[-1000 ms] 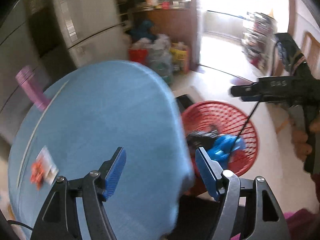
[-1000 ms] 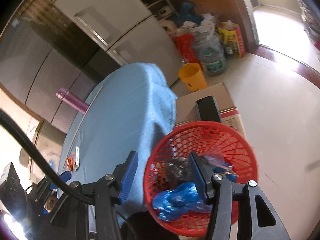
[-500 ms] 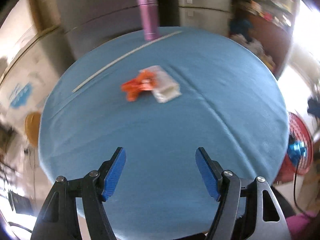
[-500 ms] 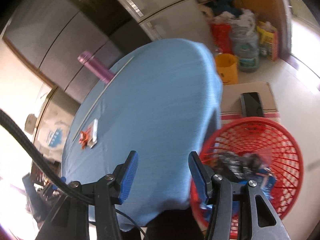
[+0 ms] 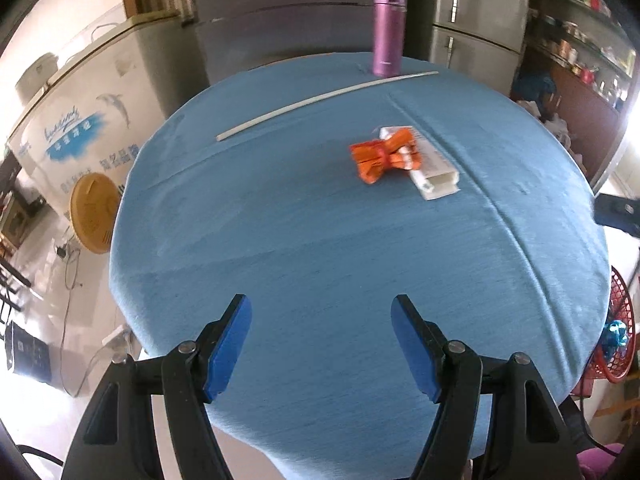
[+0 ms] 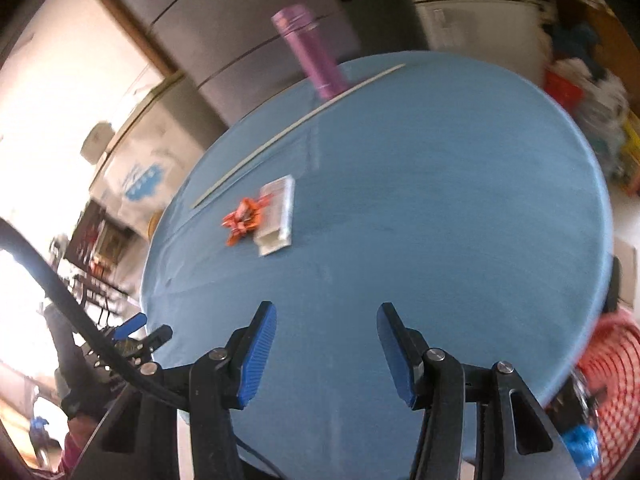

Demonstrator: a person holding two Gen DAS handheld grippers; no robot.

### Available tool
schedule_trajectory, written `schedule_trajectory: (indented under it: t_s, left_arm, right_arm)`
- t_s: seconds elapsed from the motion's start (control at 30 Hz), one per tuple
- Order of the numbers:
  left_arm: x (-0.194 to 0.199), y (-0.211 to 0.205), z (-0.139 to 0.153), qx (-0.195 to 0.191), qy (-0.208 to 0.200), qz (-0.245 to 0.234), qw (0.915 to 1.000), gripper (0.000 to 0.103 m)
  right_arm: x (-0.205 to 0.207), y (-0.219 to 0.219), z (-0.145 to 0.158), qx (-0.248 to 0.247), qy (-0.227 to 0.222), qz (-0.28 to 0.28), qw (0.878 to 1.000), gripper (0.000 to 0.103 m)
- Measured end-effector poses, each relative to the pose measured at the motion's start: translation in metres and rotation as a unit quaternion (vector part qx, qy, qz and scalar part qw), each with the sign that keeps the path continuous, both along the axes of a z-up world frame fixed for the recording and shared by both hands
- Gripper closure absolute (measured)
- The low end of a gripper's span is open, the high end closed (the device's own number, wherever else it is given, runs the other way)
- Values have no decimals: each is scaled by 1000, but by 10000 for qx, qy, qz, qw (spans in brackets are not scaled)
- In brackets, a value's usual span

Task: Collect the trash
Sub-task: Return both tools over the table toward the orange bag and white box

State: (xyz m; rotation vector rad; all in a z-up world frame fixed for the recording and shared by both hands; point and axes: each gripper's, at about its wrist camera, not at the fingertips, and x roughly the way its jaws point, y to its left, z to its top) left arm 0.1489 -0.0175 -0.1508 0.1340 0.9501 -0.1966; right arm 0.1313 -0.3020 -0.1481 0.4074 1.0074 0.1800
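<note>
A round table under a blue cloth (image 5: 320,240) fills both views, with grey fridges behind it and a purple flask (image 5: 389,30) standing upright at its far edge. My left tongs (image 5: 321,344) and right tongs (image 6: 323,350) both hang released over the near cloth, nothing between their blue pads. Only the right view shows my other hand's tongs, low at its left edge; only the left view shows the yellow fan (image 5: 95,213) beside the table. The red basket (image 6: 612,384) sits off to my right, below the table edge, a blue scrap in it. The trash lies well ahead: an orange wrapper (image 5: 380,155) touching a white box (image 5: 430,168). From the left tongs the box's long axis runs away and leftward. A white strip (image 5: 320,98) lies beyond it.
</note>
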Motion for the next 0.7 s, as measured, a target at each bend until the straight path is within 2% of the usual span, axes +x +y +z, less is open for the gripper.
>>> schedule_trajectory:
  t_s: [0.13, 0.3, 0.4, 0.5, 0.7]
  left_arm:
    - [3, 19, -5, -7, 16, 160, 9999, 30]
    - [11, 42, -12, -60, 115, 390, 9992, 30]
    - [18, 56, -17, -57, 150, 543, 9984, 30]
    - [23, 68, -20, -61, 180, 665, 9976, 30]
    - [31, 78, -20, -125, 194, 771, 9968, 30]
  right_arm:
    - [45, 34, -10, -268, 4, 352, 9990, 39]
    - [94, 66, -33, -601, 157, 565, 9965, 39]
    - [111, 81, -42, -795, 196, 708, 9941, 39]
    - [123, 93, -51, -1032, 227, 834, 9909, 35]
    - [142, 110, -67, -1359, 335, 956, 9855, 35]
